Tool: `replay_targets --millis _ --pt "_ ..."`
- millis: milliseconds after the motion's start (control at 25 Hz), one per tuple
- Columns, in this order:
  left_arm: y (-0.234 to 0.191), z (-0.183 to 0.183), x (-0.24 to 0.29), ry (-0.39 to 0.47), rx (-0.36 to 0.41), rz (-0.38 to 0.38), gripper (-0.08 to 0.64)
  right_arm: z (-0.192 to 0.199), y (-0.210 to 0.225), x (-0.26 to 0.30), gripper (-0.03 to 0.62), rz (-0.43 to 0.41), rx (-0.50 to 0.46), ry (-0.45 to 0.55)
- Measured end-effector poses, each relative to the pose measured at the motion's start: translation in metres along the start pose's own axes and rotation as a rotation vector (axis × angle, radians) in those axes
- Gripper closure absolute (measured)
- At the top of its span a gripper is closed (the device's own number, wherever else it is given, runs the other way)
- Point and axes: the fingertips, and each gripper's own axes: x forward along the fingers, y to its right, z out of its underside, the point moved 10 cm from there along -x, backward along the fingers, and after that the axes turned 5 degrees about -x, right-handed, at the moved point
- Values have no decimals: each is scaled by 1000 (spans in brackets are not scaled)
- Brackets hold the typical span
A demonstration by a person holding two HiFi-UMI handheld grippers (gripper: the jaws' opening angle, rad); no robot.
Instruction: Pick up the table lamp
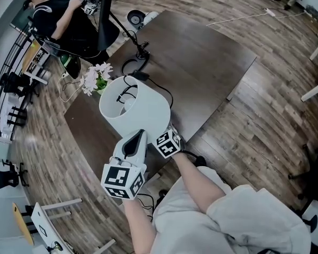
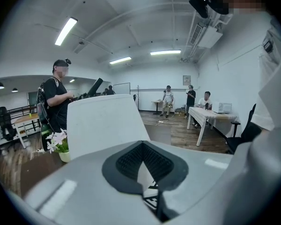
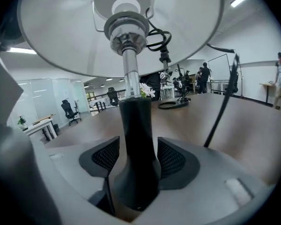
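Right gripper: jaws clamped on the black stem of the table lamp, one pad on each side. The white shade spreads directly overhead.

Left gripper: jaws together, nothing between them – its tips lie at the near side of the shade.

The lamp is at the near edge of the brown table (cord trailing behind it), with a pot of white flowers just beyond.

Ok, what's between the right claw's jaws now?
The black flared stem of the white-shaded table lamp, clamped from both sides; the right gripper view shows it.
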Motion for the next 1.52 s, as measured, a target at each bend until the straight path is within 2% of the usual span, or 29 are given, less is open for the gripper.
replay_targets --millis 80,280,480,840,1120,1520 --pt "-3 0 3 18 -7 -8 558 -2 0 8 304 -9 -31 5" --pt "-15 3 11 6 -10 -53 558 -4 9 22 359 14 -81 -17" --pt "-27 9 13 7 -40 -90 558 -12 15 27 367 -21 -137 -46" --pt "-37 30 8 -1 -107 -121 558 -5 18 21 377 -56 -138 -19" --pt "-44 33 -4 7 -133 -155 558 -10 21 20 380 -25 -94 -21" --pt "-48 38 -19 -20 -165 -143 558 -13 17 14 380 10 -51 -62"
